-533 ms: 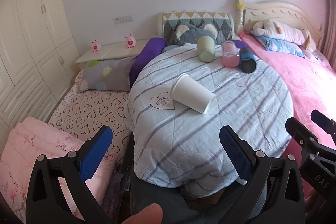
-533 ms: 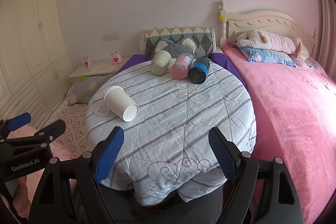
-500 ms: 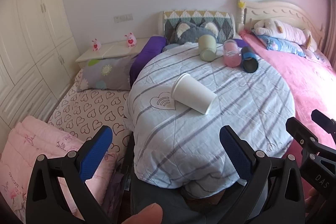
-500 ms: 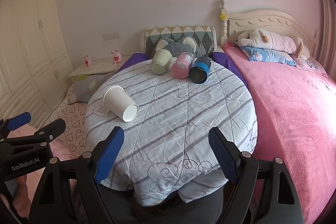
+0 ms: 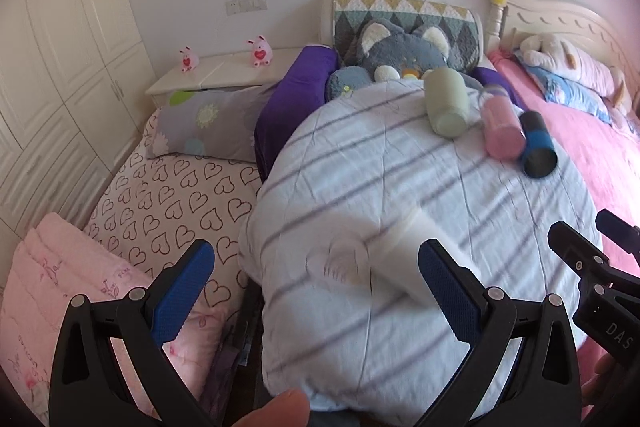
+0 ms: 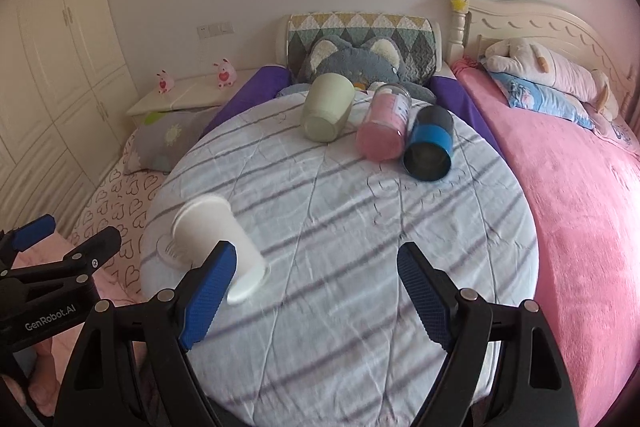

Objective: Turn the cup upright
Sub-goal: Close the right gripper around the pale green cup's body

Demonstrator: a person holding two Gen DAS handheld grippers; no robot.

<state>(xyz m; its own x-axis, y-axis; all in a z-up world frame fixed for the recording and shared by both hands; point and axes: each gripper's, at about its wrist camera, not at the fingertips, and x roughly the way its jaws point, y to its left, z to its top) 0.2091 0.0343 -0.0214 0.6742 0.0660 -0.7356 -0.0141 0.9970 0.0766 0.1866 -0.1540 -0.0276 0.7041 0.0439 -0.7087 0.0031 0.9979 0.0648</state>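
Nothing's flipped yet: your white cup lies sideways on the striped table, both grippers gaping, empty, near it.

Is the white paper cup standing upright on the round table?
No, the white paper cup lies on its side on the striped tablecloth, its open mouth pointing toward the camera.

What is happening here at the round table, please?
A person holds a tool in each hand over a round table covered with a striped cloth. Both the left tool and the right tool are open and hold nothing. The white paper cup lies on its side, not yet gripped.
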